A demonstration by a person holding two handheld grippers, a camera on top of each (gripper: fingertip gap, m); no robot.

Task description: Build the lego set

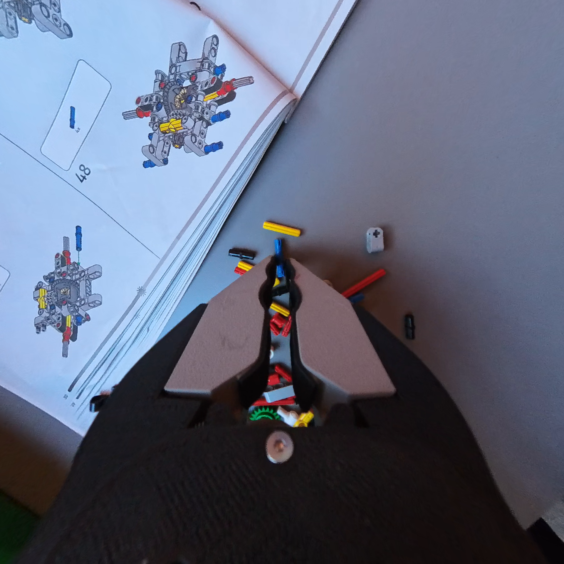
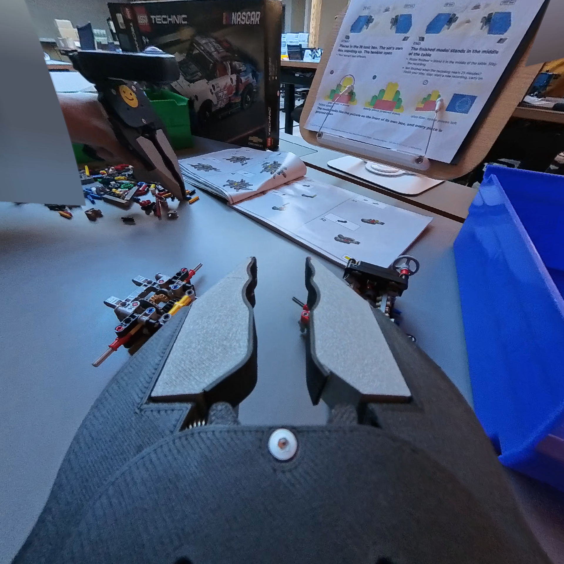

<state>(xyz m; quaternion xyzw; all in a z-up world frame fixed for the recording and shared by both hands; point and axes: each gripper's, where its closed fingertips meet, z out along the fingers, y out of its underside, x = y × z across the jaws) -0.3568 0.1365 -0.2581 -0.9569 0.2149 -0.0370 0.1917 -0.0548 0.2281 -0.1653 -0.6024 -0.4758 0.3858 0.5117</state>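
The left gripper (image 1: 279, 259) has its jaws closed on a small blue pin (image 1: 278, 256), the tips pinching it mid-length so one end pokes out ahead, right over the loose pile of parts (image 2: 122, 189) on the grey table (image 1: 442, 137); a ribbed yellow axle (image 1: 281, 229), a black pin (image 1: 241, 253), a pale grey connector (image 1: 374, 239) and a thin red axle (image 1: 364, 282) lie close by; the open instruction booklet (image 1: 122, 152) shows glossy pages and a fanned page edge. The right gripper (image 2: 280, 268) hovers with jaws apart and nothing between them; its matte grey fingers (image 2: 213, 335) have wavy inner edges; beside it sit a partly built beam-and-gear assembly (image 2: 149, 305) and a black sub-assembly with a steering wheel (image 2: 381, 280); judging by the many loose pieces, the building looks well short of finished; a blue plastic bin (image 2: 518, 305) stands to the right.
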